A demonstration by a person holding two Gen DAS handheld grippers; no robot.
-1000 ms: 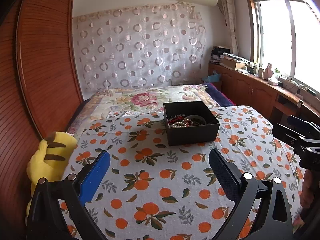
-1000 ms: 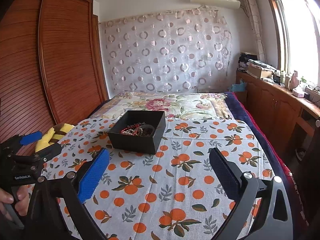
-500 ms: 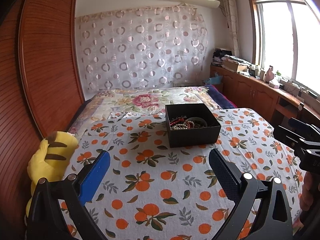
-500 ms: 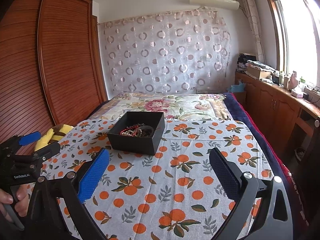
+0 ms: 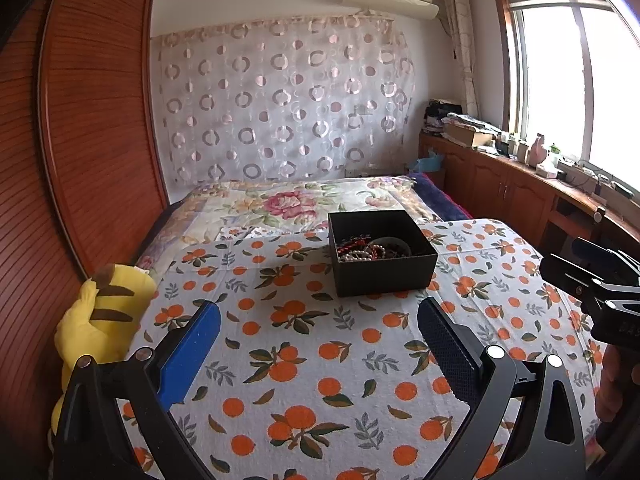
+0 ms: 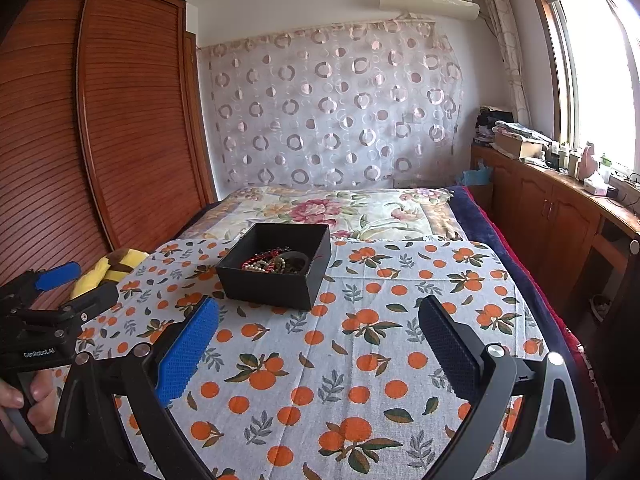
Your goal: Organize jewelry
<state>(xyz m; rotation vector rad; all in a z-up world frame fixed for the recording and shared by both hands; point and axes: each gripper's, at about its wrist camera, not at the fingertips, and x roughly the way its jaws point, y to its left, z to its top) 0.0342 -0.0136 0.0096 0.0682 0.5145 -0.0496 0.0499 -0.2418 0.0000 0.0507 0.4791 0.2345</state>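
An open black box (image 5: 382, 274) stands on the orange-print cloth (image 5: 296, 344). It holds a heap of jewelry (image 5: 370, 249): red cord, pale beads and a dark bangle. The box also shows in the right wrist view (image 6: 276, 286), with the jewelry (image 6: 276, 261) inside. My left gripper (image 5: 318, 340) is open and empty, held above the cloth short of the box. My right gripper (image 6: 318, 340) is open and empty too, to the right of the box. Each gripper shows at the edge of the other's view: the right gripper (image 5: 600, 284) and the left gripper (image 6: 52, 292).
A yellow plush toy (image 5: 100, 320) lies at the cloth's left edge by the wooden wardrobe (image 5: 80, 140). A floral bedspread (image 5: 288, 200) lies beyond the box. A wooden cabinet (image 6: 560, 208) with clutter runs under the window at the right.
Both cameras have tilted up and drawn back slightly, so the box sits lower in each view. Both grippers stay open and the box has not moved.
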